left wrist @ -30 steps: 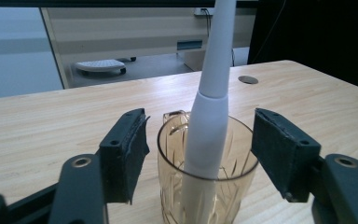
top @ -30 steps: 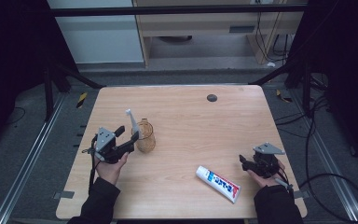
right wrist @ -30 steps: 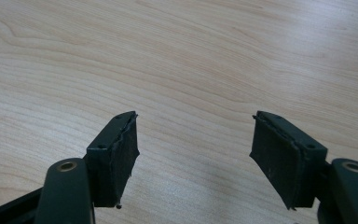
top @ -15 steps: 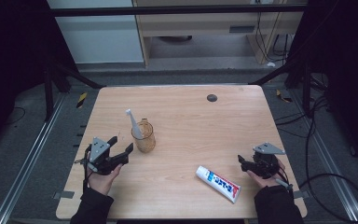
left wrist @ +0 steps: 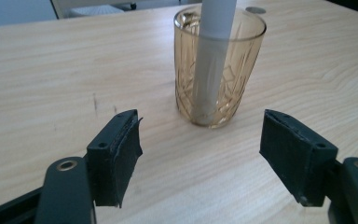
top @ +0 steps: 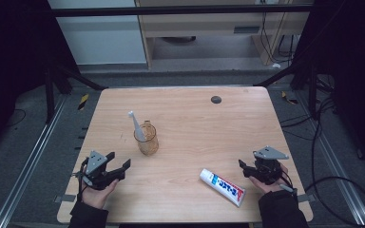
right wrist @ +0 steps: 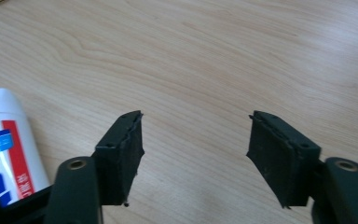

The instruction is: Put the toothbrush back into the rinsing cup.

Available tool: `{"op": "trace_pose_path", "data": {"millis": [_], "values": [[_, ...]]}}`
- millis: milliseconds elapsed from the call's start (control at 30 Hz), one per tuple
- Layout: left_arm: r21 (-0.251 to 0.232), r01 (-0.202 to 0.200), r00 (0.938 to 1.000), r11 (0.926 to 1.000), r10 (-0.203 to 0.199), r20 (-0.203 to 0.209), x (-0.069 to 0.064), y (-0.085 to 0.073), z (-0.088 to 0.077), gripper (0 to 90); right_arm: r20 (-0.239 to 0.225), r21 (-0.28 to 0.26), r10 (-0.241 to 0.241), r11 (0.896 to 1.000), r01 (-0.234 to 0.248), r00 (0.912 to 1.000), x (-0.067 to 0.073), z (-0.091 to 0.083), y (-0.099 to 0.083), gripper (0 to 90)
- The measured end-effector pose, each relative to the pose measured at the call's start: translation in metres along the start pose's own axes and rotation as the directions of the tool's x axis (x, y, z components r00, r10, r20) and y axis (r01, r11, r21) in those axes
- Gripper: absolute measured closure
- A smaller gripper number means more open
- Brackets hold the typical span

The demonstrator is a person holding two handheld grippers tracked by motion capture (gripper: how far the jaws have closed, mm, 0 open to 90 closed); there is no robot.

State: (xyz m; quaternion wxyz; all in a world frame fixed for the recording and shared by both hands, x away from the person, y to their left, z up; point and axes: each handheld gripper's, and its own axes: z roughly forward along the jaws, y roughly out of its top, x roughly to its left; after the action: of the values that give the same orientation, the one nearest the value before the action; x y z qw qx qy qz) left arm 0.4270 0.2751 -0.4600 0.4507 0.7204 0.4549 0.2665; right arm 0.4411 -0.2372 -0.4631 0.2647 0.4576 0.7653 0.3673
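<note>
Left gripper (top: pixel 119 169) low over the near-left table (top: pixel 190 123), fingers (left wrist: pixel 116 154) spread wide, nothing between. Right gripper (top: pixel 249 169) near-right, fingers apart after just closing somewhat, empty; toothpaste tube (top: pixel 222 186) just beside it. Farther: amber glass (top: pixel 147 139) upright, toothbrush (top: pixel 137 126) leaning inside, apart from left fingers.

White toothbrush (top: pixel 136 127) stands tilted in amber glass (top: pixel 147 139).

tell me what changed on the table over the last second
The left tongs let go of the amber glass holding the toothbrush, opened and pulled back toward the person; nothing is between them. The right tongs closed a little on nothing. Glass, toothbrush and toothpaste tube stayed put.
</note>
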Motion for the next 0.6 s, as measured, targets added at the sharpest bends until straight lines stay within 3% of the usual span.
{"op": "trace_pose_path", "data": {"millis": [367,600], "values": [[0.070,-0.011,0.9999,0.9975,0.012,-0.009,-0.002,-0.013,-0.009,32.5,-0.109,0.072,-0.023,0.997,0.030,0.9938,0.014,-0.005,-0.003,60.2],[0.110,-0.024,0.9994,0.9936,0.026,-0.021,0.001,-0.018,-0.006,34.0,-0.173,0.156,-0.026,0.986,0.053,0.9846,0.020,-0.005,-0.012,76.2]]}}
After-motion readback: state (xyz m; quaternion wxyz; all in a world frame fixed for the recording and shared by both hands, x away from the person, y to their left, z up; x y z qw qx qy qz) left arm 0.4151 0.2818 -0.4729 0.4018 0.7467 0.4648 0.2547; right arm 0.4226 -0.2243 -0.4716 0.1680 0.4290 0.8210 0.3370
